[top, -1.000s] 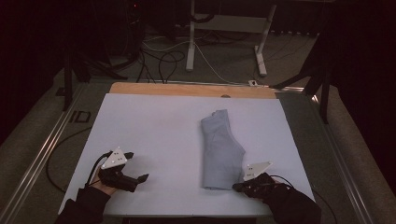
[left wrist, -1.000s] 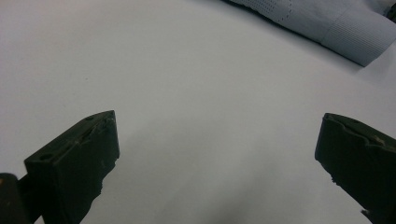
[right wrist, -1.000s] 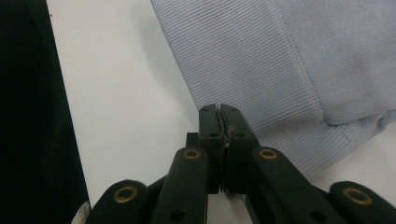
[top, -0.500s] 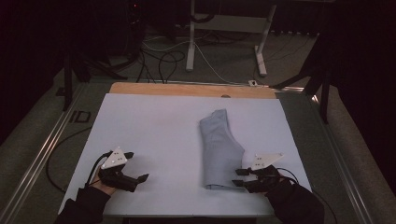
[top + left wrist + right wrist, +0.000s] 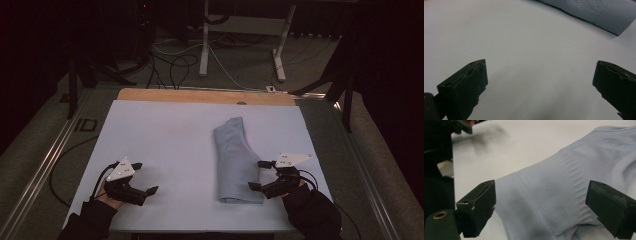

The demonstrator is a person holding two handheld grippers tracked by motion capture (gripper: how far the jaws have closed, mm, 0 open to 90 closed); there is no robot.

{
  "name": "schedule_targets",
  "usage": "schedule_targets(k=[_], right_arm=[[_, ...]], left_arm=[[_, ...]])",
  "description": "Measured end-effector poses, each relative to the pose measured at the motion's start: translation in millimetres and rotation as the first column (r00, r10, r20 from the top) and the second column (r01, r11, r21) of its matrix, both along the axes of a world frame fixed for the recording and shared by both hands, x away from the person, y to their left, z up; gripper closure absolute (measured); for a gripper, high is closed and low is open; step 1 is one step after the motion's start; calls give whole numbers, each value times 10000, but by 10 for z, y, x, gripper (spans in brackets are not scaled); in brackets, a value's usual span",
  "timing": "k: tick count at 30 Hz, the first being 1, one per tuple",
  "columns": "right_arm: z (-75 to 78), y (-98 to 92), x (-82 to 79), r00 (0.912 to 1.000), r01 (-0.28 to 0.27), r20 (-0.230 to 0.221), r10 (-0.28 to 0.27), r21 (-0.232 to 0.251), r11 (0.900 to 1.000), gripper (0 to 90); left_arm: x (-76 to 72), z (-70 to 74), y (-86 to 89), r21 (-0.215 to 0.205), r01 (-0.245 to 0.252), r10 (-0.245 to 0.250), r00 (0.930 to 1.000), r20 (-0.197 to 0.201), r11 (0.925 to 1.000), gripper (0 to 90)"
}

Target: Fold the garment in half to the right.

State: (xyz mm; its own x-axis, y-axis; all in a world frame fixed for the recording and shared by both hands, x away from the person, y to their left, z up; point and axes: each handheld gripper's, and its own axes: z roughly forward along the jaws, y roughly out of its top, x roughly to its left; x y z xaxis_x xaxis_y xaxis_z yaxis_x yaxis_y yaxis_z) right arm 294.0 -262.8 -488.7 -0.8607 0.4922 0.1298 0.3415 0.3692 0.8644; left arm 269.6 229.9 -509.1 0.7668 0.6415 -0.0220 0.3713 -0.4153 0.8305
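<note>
Folded pale-blue knit garment (image 5: pixel 234 161) lying lengthwise on the white table sheet (image 5: pixel 165 140), right of centre, near end close to the front edge. Right gripper (image 5: pixel 259 175) just beside the garment's near right edge, jaws just opened wide, ribbed cloth (image 5: pixel 554 195) visible beyond and between them, pads not pressing. Left gripper (image 5: pixel 144 178) well apart to the left over bare sheet, jaws spread, nothing between them. Likely handling: light, limp, stretchy fabric, not fragile, prone to sagging and unfolding when lifted from one point, layers apt to slide over each other. Best purchase probably at a folded edge or corner, pinching all layers together, ideally with both grippers at opposite corners.
</note>
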Motion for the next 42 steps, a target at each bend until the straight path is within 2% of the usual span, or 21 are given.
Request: schedule_targets(k=[2, 4, 7, 11, 17, 21, 29, 33, 42], right_arm=[[-28, -44, 10, 9992, 402, 24, -402, 105, 9991, 96], [-52, -91, 8, 9973, 671, 301, -674, 97, 9977, 94], [-97, -162, 10, 9956, 914, 198, -919, 223, 9956, 93], [-154, -237, -16, 9908, 1306, 327, -1310, 157, 9913, 92], [-237, -297, -76, 9866, 1608, 274, -1606, -46, 9870, 92], [-302, -304, -146, 9850, 1701, 339, -1691, -294, 9850, 93], [-333, -348, -271, 9787, 2008, 507, -1988, -368, 9789, 93], [-358, -345, -269, 9794, 1986, 465, -1964, -484, 9789, 93], [-373, -364, -245, 9780, 2069, 363, -2054, -424, 9774, 93]], left_arm=[[-3, -2, 2, -1, 16, -16, 10000, 12, 10000, 11], [-2, -3, 4, -12, 45, -45, 10000, 2, 10000, 10], [-5, -5, 10, -6, 56, -56, 10000, 14, 10000, 10], [-3, -12, 20, -34, 16, -16, 10000, 10, 10000, 10], [-7, -26, 16, -2, 71, -71, 10000, 28, 10000, 10], [-12, -30, 17, -7, 99, -99, 9999, 24, 10000, 10], [-27, -50, 0, 51, 96, -96, 9999, 29, 9999, 10], [-26, -58, -6, 116, 78, -78, 10000, 48, 9999, 11], [-9, -80, -3, 57, -86, 86, 10000, 31, 9999, 10]])
